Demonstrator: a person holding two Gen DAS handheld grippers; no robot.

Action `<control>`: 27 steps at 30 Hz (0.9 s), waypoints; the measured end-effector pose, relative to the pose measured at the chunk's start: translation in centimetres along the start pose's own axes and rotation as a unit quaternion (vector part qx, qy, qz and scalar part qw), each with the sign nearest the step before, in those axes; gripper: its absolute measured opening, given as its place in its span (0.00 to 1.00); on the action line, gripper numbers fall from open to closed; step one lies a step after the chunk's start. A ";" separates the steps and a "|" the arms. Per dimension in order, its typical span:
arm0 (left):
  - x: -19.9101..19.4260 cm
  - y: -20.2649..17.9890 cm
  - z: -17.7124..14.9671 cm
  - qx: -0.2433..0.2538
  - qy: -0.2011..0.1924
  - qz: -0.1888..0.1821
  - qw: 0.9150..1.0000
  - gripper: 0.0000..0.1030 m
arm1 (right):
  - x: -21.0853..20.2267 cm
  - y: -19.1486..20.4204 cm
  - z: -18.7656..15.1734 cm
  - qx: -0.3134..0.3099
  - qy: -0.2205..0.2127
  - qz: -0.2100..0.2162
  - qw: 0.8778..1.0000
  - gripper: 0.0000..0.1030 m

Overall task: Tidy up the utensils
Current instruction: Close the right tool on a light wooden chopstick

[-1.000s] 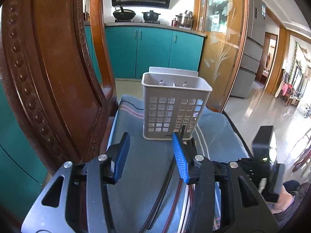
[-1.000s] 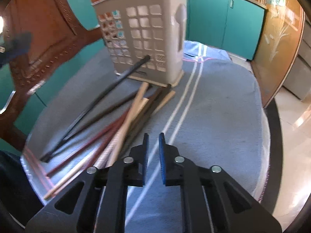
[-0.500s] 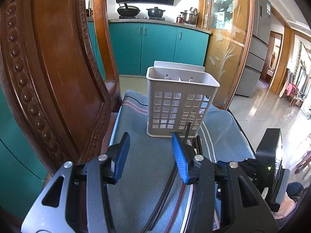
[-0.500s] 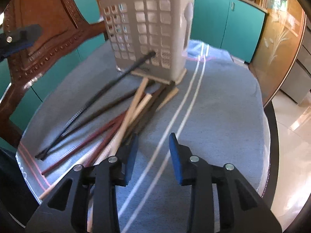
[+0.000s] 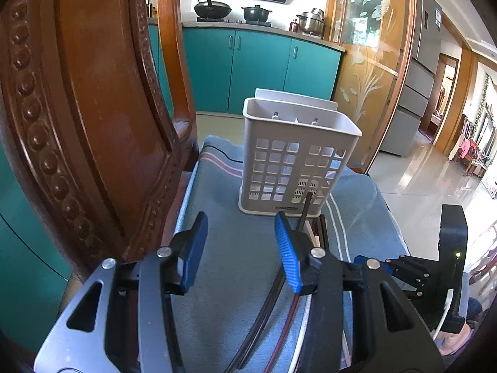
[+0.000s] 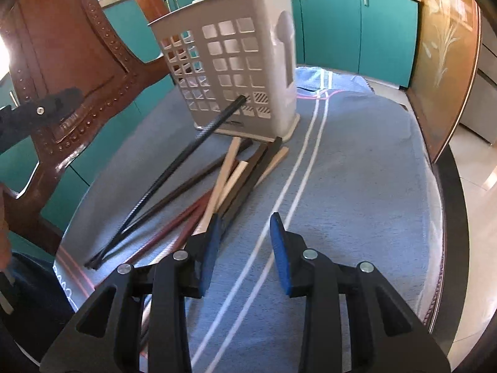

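Observation:
A grey lattice utensil holder (image 6: 236,71) stands upright on the blue cloth; it also shows in the left wrist view (image 5: 295,158). Several chopsticks (image 6: 230,177) in black, brown, red and pale wood lie in a loose pile in front of it. One black chopstick (image 6: 192,149) leans with its tip against the holder. My right gripper (image 6: 243,239) is open and empty, low over the cloth just right of the pile. My left gripper (image 5: 239,242) is open and empty, above the cloth with chopsticks (image 5: 270,320) passing under its right finger.
A carved wooden chair back (image 5: 87,124) rises close on the left of the cloth (image 6: 357,171). Teal kitchen cabinets (image 5: 257,65) and a glass door (image 5: 369,71) stand behind. The round table's dark rim (image 6: 456,205) runs along the right.
My right gripper has opened from nearly shut and moved closer to the chopstick pile. My left gripper stays open and has shifted slightly, the holder sitting a little farther right in its view.

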State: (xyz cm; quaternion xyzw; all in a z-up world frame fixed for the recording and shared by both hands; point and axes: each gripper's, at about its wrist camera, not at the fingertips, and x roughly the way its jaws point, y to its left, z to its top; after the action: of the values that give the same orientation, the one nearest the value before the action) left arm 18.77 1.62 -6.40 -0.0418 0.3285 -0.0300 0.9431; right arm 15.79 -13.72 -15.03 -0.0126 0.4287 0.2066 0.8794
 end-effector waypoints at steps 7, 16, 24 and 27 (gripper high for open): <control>0.8 -0.4 -0.3 0.005 0.012 0.009 1.000 0.44 | 0.5 3.1 -0.3 -0.034 0.023 0.004 0.999 0.33; 1.5 0.1 -0.7 0.004 0.025 0.019 1.000 0.44 | 1.0 2.4 -0.3 0.002 0.039 0.013 0.999 0.07; 1.8 -0.3 -1.0 0.012 0.033 0.019 0.999 0.44 | 0.2 -1.7 0.0 0.061 0.029 -0.035 0.997 0.06; 2.1 -0.5 -1.2 0.016 0.037 0.019 0.999 0.44 | 0.4 -2.5 -0.1 0.063 0.035 -0.050 0.996 0.06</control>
State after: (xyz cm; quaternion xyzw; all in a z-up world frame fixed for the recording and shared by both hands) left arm 19.66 0.90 -8.54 -0.0197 0.3635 -0.0187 0.9312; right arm 16.87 -15.83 -15.81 0.0146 0.4705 0.1343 0.8720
